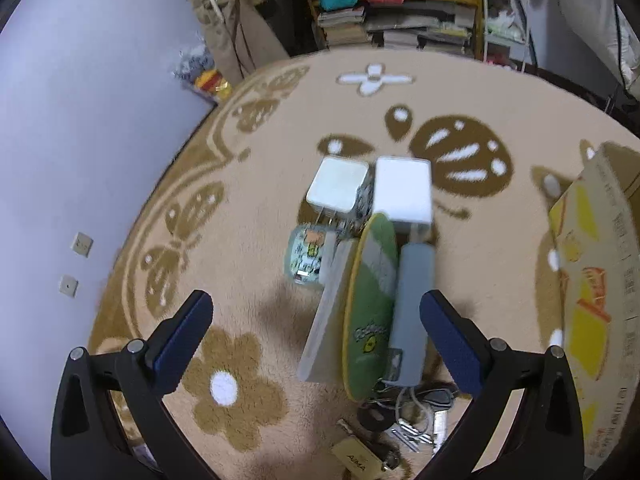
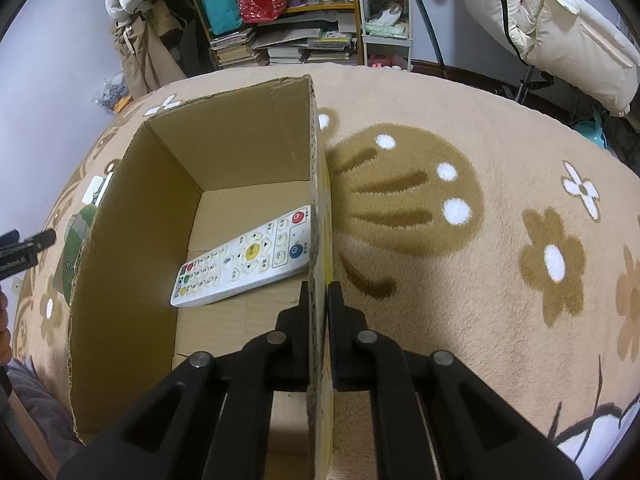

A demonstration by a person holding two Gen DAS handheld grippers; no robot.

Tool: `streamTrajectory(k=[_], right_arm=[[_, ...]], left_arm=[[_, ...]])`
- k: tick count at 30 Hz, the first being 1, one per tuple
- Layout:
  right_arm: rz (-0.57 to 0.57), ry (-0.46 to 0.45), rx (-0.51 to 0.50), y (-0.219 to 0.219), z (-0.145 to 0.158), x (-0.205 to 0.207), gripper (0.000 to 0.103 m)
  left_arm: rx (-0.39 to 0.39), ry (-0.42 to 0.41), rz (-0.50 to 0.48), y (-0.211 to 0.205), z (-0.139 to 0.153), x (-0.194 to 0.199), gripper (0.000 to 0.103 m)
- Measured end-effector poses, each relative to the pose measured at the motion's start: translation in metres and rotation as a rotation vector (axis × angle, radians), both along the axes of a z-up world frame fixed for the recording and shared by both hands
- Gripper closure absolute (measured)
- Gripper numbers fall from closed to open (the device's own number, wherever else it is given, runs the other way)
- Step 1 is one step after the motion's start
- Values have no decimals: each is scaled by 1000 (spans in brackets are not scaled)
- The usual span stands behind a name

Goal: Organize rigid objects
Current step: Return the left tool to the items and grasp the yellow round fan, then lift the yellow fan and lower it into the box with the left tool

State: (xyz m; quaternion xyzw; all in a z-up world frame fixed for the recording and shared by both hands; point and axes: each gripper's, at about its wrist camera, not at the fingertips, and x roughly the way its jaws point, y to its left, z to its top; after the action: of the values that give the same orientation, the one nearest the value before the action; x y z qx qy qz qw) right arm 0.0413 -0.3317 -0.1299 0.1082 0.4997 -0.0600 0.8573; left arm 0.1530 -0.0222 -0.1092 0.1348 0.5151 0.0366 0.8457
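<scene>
1. Remote control lies inside the cardboard box, frame centre.
2. Right hand-held gripper pinches the box's right wall.
3. Left hand-held gripper hovers wide open, empty, over chargers mid-frame on the carpet.

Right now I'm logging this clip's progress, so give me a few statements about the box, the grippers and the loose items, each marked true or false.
1. The right gripper is clamped on the wall of the brown cardboard box. True.
2. The box holds nothing. False: a white remote control with coloured buttons lies on its floor.
3. The left gripper holds the grey rectangular power bank. False: its jaws stand open above the pile and grip nothing.
4. Two white square chargers lie side by side on the beige patterned carpet. True.
5. A bunch of metal keys lies inside the box. False: it lies on the carpet near the green oval card.
</scene>
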Motion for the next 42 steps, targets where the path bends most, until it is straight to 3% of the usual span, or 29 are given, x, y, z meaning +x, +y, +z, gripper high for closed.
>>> streamTrajectory(k=[8,12,15,20,23,28,31,42], right_arm=[[1,3,-1,-2,-2,-1,95],[1,4,-1,-2,-2,-2,95],[0,3,2,-2,-2,-2,95],[1,4,-1,-1,-1,-1,95],[1,4,-2,-1,-1,-1,95],[0,5,0,-1,-1,-1,95],[1,5,-1,-1,-1,0,95],[0,7,0,-1,-1,0,95]], left_arm=[[-3,50,15,12,-20,12,1],[-2,53,1,12,-19,11,19],[-50,68,-22,11,-17,11,36],[-115,79,-11,14,-14,10,41],[-168,106,6,18,-14,11,58],[-226,139,31,23,-20,13,60],[-317,165,56,29,-23,14,62],[-297,158,21,19,-22,9,81]])
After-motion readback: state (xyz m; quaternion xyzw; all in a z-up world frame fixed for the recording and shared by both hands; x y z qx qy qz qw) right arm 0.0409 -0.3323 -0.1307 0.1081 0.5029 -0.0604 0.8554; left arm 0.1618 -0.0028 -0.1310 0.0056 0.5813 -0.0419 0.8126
